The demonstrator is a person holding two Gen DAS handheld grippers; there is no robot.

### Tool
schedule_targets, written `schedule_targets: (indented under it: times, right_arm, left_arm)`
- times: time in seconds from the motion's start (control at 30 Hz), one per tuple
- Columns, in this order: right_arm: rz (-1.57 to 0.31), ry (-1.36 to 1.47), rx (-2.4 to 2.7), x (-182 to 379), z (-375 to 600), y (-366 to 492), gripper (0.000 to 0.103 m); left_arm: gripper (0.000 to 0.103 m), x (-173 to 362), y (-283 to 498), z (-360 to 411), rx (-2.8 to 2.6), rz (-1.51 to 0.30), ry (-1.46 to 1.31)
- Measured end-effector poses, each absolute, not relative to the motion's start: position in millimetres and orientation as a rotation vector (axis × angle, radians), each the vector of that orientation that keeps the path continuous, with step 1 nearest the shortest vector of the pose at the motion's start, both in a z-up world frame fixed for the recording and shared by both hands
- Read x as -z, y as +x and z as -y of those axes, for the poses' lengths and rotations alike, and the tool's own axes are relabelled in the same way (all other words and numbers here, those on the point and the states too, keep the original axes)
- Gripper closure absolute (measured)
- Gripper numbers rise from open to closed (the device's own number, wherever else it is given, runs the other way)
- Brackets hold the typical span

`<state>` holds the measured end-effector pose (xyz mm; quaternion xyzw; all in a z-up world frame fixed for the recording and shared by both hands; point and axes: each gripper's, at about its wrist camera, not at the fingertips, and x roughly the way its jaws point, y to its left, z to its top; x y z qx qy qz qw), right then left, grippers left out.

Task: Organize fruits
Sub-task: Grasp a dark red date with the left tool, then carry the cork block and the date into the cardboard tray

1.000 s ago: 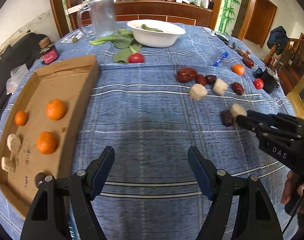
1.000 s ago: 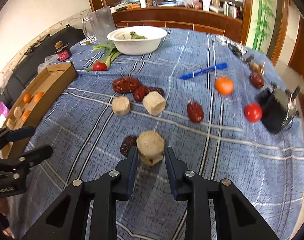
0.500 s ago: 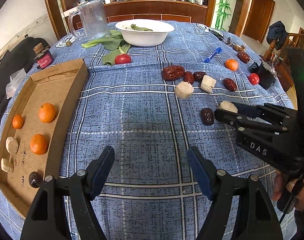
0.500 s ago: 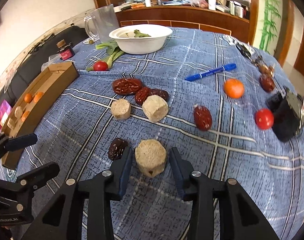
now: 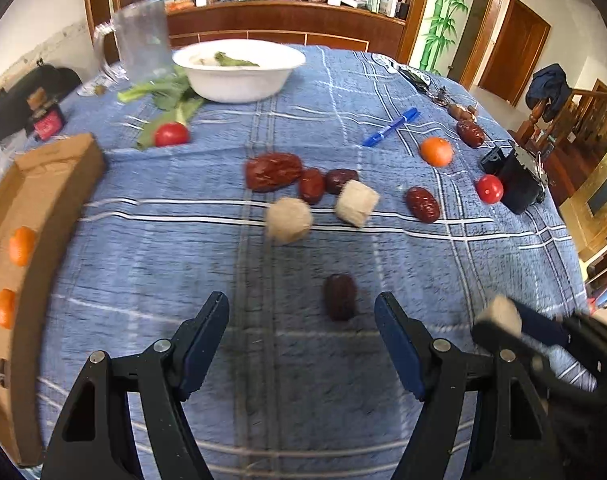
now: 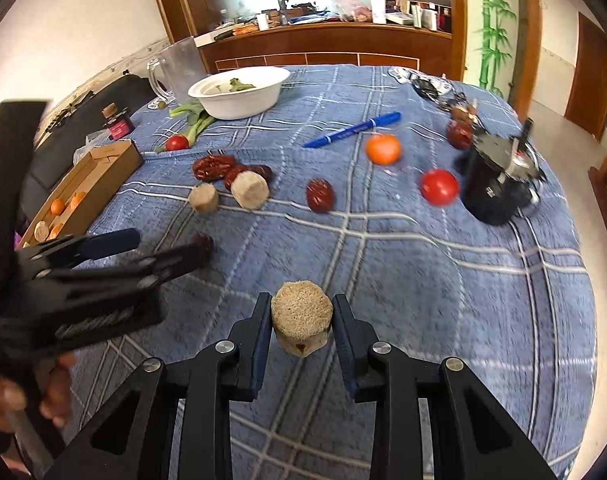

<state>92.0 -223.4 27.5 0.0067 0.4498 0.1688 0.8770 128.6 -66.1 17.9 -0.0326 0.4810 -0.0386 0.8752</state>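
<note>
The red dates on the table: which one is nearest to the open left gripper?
The dark date lying alone just ahead of the left gripper, between its fingers' line; the other dates lie farther back near the beige chunks.

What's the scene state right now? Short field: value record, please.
left tongs: open, empty, hovering near the dark date
right tongs: shut on the beige chunk, lifted off the cloth
cardboard tray: at the left table edge, holds oranges
loose on blue cloth: two beige chunks, red dates, one orange, tomatoes
other: white bowl, blue pen
</note>
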Motion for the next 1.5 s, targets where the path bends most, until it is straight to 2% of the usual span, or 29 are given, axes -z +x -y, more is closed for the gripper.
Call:
schedule_targets:
  times: [0.03, 0.07, 0.1, 0.13, 0.17, 0.2, 0.87, 1.5]
  right_arm:
    - [-0.942, 0.022, -0.35, -27, 226, 90, 0.071]
    - [-0.944, 0.027, -0.347, -26, 228, 88, 0.071]
    - [-0.944, 0.034, -0.342, -26, 230, 86, 0.071]
    - [-0.943, 0.038, -0.341, -26, 231, 85, 0.071]
    - [-0.942, 0.042, -0.338, -26, 232, 83, 0.071]
    - [-0.941, 0.044, -0.336, -26, 232, 82, 0.071]
    - [-0.919, 0.024, -0.302, -39, 195, 33, 0.071]
    - [-0.943, -0.059, -0.37, -52, 86, 29, 0.071]
  left_arm:
    - [0.03, -13, 132, 69, 0.077, -1.014, -0.07]
    - [0.036, -10, 134, 70, 0.076, -1.019, -0.07]
    - [0.052, -10, 134, 72, 0.063, -1.001, -0.051]
    - [0.061, -9, 134, 75, 0.066, -0.989, -0.03]
    - [0.076, -10, 134, 76, 0.067, -0.98, -0.011]
    - [0.085, -10, 134, 75, 0.088, -0.979, -0.017]
    - [0.084, -50, 33, -5, 0.211, -0.932, -0.102]
    - [0.084, -72, 6, -106, 0.157, -0.874, -0.191]
